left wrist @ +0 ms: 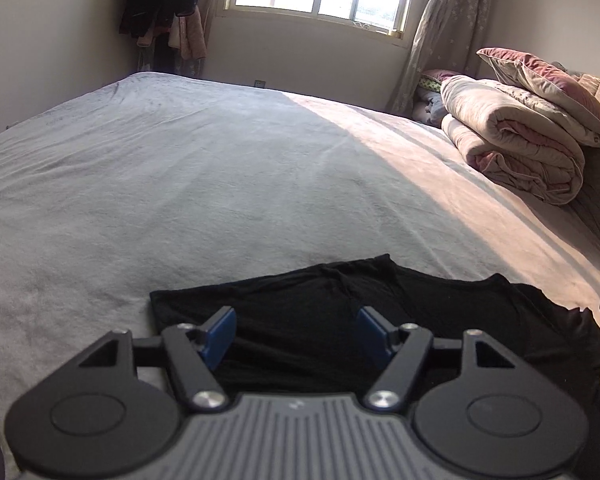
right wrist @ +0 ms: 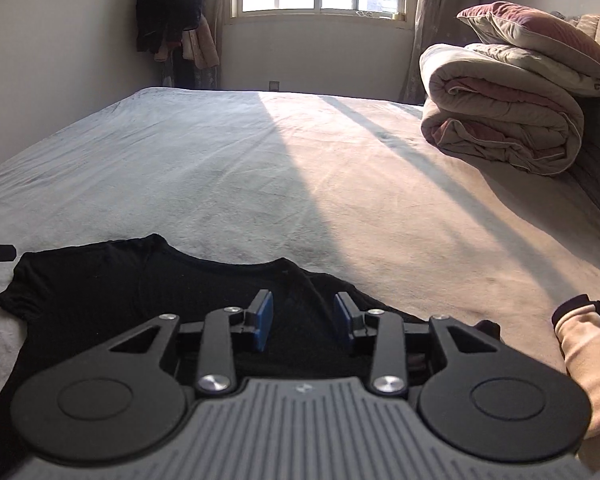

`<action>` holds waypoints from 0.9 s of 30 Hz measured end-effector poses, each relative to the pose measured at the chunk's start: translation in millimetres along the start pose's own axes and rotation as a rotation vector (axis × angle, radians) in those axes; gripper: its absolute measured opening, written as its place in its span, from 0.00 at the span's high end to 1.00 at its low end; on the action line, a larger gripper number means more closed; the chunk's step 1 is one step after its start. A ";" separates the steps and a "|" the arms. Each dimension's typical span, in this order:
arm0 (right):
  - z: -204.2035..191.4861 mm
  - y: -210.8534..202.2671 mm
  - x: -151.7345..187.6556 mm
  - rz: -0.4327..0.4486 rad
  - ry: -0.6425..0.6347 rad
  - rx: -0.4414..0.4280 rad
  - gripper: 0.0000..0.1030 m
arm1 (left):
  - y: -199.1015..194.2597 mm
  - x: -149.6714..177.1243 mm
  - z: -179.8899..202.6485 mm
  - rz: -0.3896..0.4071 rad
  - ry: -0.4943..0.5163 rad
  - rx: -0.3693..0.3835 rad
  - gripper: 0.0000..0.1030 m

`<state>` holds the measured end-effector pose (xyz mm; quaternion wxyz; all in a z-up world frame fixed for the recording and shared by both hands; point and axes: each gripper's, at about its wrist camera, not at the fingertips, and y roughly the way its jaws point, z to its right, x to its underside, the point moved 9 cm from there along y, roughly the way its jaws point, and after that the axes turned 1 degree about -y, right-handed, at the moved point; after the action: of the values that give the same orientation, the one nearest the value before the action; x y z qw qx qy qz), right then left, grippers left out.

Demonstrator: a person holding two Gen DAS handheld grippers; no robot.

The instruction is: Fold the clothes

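Bed [left wrist: 180,168] fills both views, part sunlit. Rolled quilt [left wrist: 516,148] and pillow [left wrist: 548,80] at far right. Black shirt [left wrist: 300,320] lies flat on near bed edge (collar away from cameras). Left gripper [left wrist: 296,330] above shirt, jaws apart, nothing between. Right gripper [right wrist: 304,316] likewise, narrower gap, empty. Sleeve [right wrist: 588,344] at right.
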<state>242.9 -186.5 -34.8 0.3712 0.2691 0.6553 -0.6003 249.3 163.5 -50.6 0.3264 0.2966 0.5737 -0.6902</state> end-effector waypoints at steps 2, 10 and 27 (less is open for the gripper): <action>12.0 12.6 13.1 -0.024 0.052 0.002 0.63 | 3.0 10.4 25.9 -0.021 0.045 0.032 0.33; 20.8 68.8 39.1 -0.063 0.090 -0.029 0.69 | 38.2 60.3 74.5 0.022 0.080 0.044 0.33; 9.7 174.8 -10.6 -0.052 -0.096 0.067 0.75 | 48.7 79.1 75.7 0.034 0.126 0.002 0.20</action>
<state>390.2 -171.6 -128.8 0.3770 0.2353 0.6231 -0.6436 236.9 73.9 -129.2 0.3011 0.3494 0.5871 -0.6652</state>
